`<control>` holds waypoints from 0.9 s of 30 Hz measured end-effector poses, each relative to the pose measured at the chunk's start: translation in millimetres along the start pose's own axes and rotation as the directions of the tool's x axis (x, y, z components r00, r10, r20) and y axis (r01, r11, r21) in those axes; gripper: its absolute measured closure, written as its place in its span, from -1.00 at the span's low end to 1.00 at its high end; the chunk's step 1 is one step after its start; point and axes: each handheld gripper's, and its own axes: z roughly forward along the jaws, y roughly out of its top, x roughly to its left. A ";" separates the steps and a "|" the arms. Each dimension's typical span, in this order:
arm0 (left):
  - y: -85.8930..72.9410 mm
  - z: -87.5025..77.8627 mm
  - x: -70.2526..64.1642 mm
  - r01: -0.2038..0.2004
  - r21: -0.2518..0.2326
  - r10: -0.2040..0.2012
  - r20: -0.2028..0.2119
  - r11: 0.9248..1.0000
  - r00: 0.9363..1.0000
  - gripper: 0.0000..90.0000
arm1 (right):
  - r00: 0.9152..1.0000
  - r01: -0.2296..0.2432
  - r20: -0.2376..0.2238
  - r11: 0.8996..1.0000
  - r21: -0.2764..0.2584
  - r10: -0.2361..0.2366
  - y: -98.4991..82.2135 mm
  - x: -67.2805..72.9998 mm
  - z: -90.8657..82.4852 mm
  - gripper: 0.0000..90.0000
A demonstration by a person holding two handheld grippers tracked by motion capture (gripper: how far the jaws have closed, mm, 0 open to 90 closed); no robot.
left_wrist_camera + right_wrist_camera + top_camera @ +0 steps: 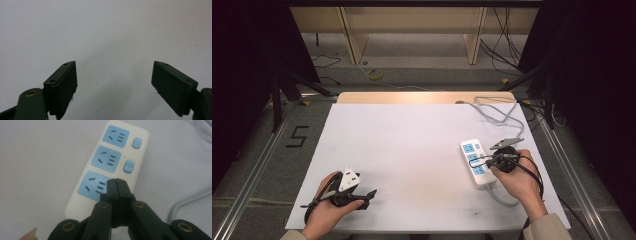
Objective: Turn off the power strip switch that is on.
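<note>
Trailing behind the power strip (475, 162), its grey cord (492, 111); table (402, 150) otherwise bare.

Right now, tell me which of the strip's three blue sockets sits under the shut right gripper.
The end socket, farthest from the two visible switches. The right gripper has its closed tips over that socket's right edge; the middle socket and far socket lie uncovered beyond it.

The high view looks forward and down over the whole counter (412, 150). Each gripper view sits close above it; the right shares the power strip (110, 165).
</note>
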 end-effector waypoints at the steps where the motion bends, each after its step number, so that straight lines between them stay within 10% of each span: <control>1: 0.0 0.0 0.0 0.000 0.000 0.000 0.000 1.000 1.000 -0.55 | 1.000 -0.001 0.000 1.000 0.002 0.001 0.1 -0.3 0.8 1.00; 27: -0.1 0.2 0.0 -0.001 0.001 0.001 0.001 1.000 1.000 -0.54 | 1.000 -0.017 0.002 0.999 0.044 0.017 4.2 -5.4 11.5 1.00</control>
